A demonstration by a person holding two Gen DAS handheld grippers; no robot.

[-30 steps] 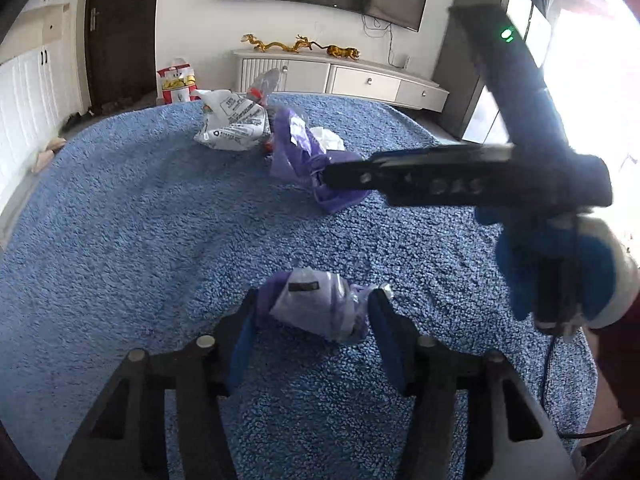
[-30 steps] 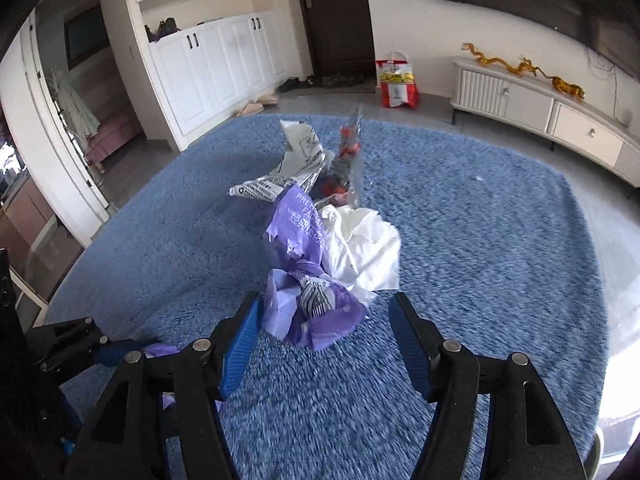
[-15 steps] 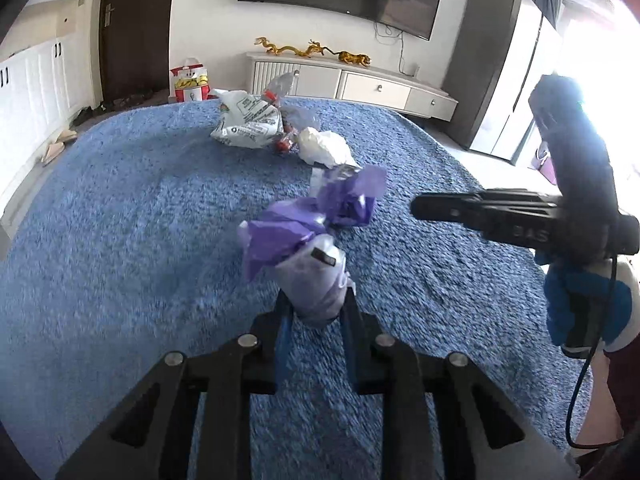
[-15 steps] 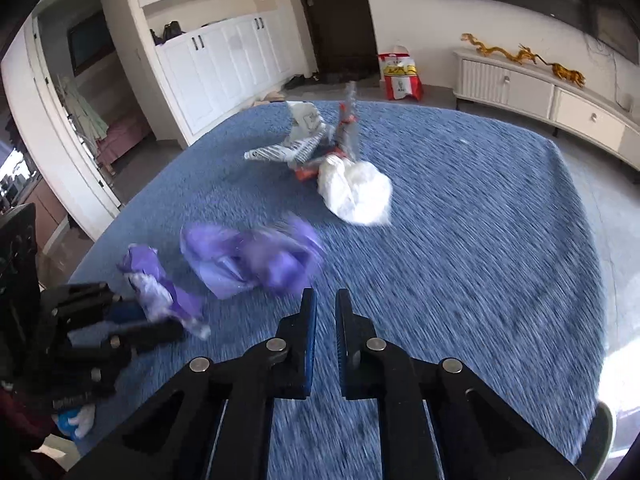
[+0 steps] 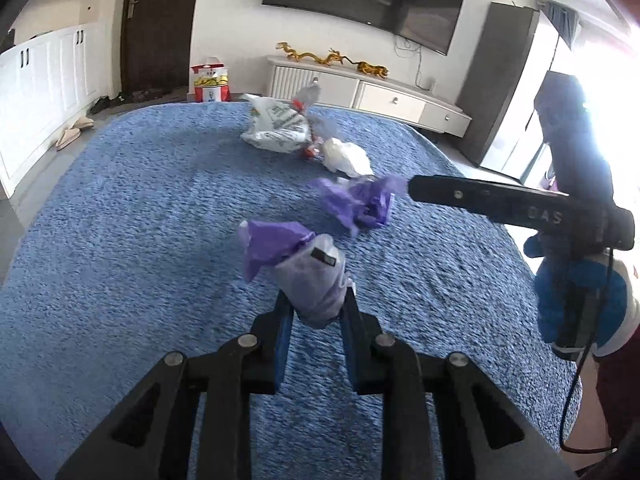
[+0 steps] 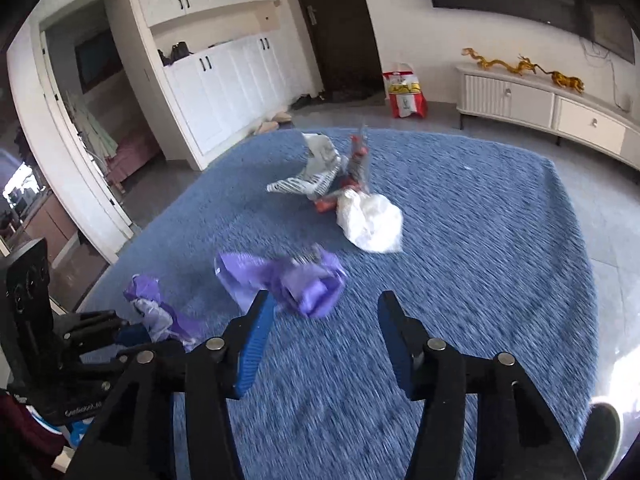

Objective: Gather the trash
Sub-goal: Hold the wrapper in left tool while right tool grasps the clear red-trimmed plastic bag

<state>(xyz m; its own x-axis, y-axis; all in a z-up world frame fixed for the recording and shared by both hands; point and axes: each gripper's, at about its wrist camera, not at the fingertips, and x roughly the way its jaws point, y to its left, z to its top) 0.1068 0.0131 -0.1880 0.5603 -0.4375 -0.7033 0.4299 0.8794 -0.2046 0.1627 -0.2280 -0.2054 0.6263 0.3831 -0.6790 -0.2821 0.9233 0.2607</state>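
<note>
Left claw (image 5: 316,314) pinching wrapper (image 5: 310,280), right claw (image 6: 324,332) spread

The letters "DAS" stand in pale print on the black body of the right gripper (image 5: 408,188) in the left wrist view — print on the white plastic bag (image 5: 276,128) and the red-and-yellow shopping bag (image 5: 211,85) is too small to read.

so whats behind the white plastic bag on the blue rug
Behind the white plastic bag lie a printed paper wrapper and a clear bottle with a red label, touching it. Whatever sits under that pile is covered, and the blue rug runs on past it.
</note>
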